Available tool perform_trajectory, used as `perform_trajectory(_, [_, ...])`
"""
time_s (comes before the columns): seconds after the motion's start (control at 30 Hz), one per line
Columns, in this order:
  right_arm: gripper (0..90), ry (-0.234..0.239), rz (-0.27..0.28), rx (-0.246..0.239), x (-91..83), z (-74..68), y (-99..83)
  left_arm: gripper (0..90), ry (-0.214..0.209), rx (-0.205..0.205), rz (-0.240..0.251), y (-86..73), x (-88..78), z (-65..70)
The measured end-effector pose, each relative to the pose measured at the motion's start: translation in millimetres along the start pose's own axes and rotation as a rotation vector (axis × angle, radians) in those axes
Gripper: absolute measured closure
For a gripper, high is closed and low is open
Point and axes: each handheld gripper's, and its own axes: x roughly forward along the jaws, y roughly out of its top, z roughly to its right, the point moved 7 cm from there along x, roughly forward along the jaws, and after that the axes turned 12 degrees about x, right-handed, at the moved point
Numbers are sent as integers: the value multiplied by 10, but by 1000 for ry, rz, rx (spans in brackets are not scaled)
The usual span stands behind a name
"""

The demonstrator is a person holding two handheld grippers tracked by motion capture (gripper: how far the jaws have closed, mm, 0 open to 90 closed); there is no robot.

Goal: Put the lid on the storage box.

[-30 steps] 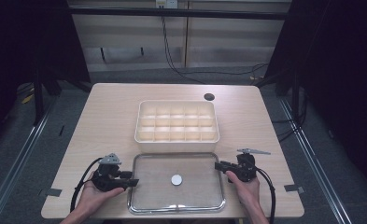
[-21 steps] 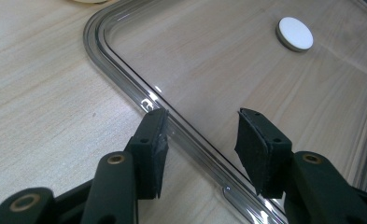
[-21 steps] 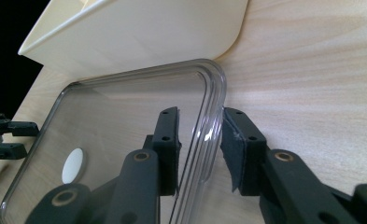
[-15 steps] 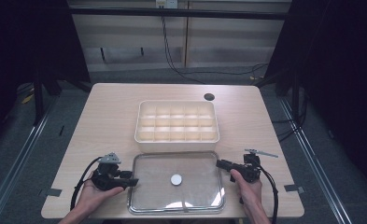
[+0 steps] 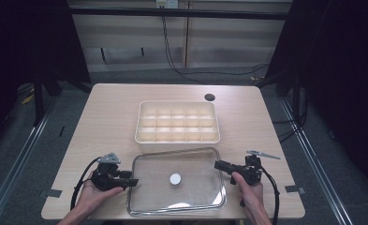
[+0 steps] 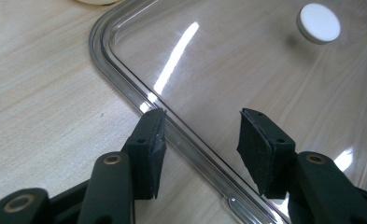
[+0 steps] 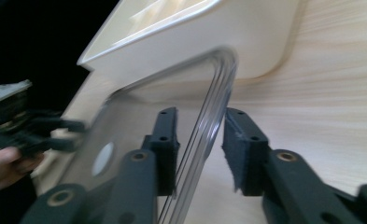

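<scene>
A clear lid with a white knob lies flat on the table, in front of a cream compartment box. My left gripper is at the lid's left edge. Its jaws have just been opening, and in the left gripper view they stand open astride the rim of the lid, with the knob beyond. My right gripper is at the right edge. Its jaws have just been closing around the lid's rim, with gaps still showing at the pads.
The box stands close behind the lid. A small black disc lies near the table's far edge. Grey tape marks sit near the front corners. Dark floor and cables surround the table.
My right gripper has shifted slightly to the right and toward the front edge. The left gripper and the lid have stayed put.
</scene>
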Motion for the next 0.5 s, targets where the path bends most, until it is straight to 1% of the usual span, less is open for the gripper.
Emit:
perform_trajectory(0.03, [652, -9, -14, -16, 23, -26, -20, 508, 6, 4, 2, 2, 5, 3])
perform_trajectory(0.07, [652, -9, -14, -16, 23, -26, -20, 508, 9, 6, 4, 3, 7, 6])
perform_trajectory(0.1, [643, -35, -19, -40, 36, -39, -24, 504, 9, 7, 2, 2, 5, 8])
perform_trajectory(0.13, [644, -41, -20, -56, 42, -51, -15, 498, 7, 8, 1, 2, 5, 9])
perform_trajectory(0.2, [647, -23, -21, -59, 37, -62, 4, 493, -1, 8, 0, 1, 3, 9])
perform_trajectory(0.23, [642, -22, -33, -56, 35, -59, -4, 491, -5, 5, 4, 2, 3, 8])
perform_trajectory(0.27, [642, -22, -33, -56, 35, -59, -4, 491, -5, 5, 4, 2, 3, 8])
perform_trajectory(0.3, [635, 3, -48, -64, 37, -76, -19, 491, -7, 4, 6, 2, 4, 7])
perform_trajectory(0.33, [635, 3, -48, -64, 37, -76, -19, 491, -8, 4, 7, 3, 5, 7])
perform_trajectory(0.43, [620, 28, -79, -73, 57, -128, -64, 491, -15, -8, 8, 2, 3, -1])
perform_trajectory(0.47, [623, 34, -85, -73, 56, -145, -75, 492, -17, -6, 10, 1, 3, -2])
perform_trajectory(0.5, [638, 41, -79, -68, 52, -160, -76, 492, -12, 0, 8, -1, 2, -3])
